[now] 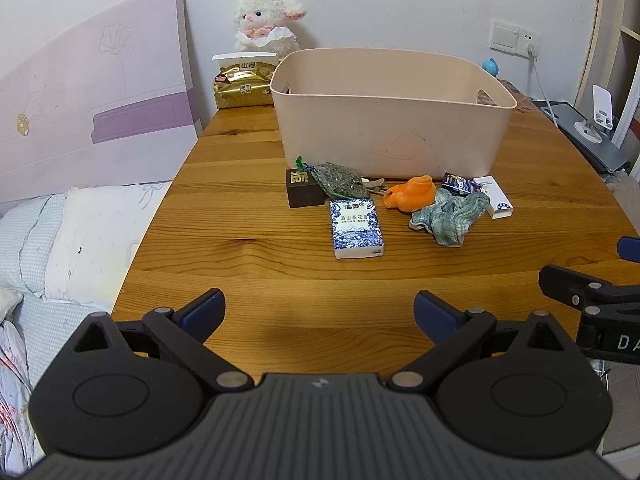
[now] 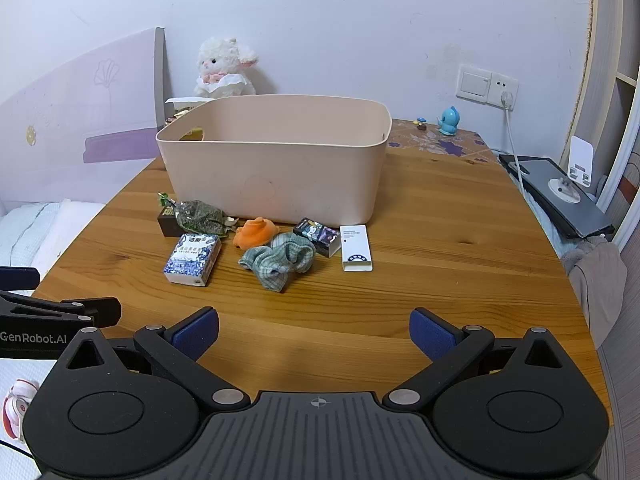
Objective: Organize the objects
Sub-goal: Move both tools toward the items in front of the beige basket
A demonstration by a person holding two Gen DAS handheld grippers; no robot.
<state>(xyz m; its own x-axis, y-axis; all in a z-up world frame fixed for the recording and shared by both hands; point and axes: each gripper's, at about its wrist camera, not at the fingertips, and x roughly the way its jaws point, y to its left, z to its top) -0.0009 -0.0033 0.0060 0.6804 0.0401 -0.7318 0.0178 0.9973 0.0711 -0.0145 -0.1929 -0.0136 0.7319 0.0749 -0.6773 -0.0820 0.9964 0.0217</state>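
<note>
Both grippers, left [image 1: 319, 312] & right [image 2: 314, 330], hang spread wide, empty, over table's near edge [image 2: 500, 320]; mid-table clutter crowds bin [image 2: 276, 184]: grabbing green cloth [image 2: 278, 260] may drag orange cloth [image 2: 256, 233] w/ it.

The beige bin [image 1: 390, 136] hides its own floor, the gold packet [image 1: 240, 88] is half behind it, and box lettering is unreadable.

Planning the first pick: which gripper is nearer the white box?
Right. The right gripper faces the white box almost head-on; the left gripper sits farther left.
</note>
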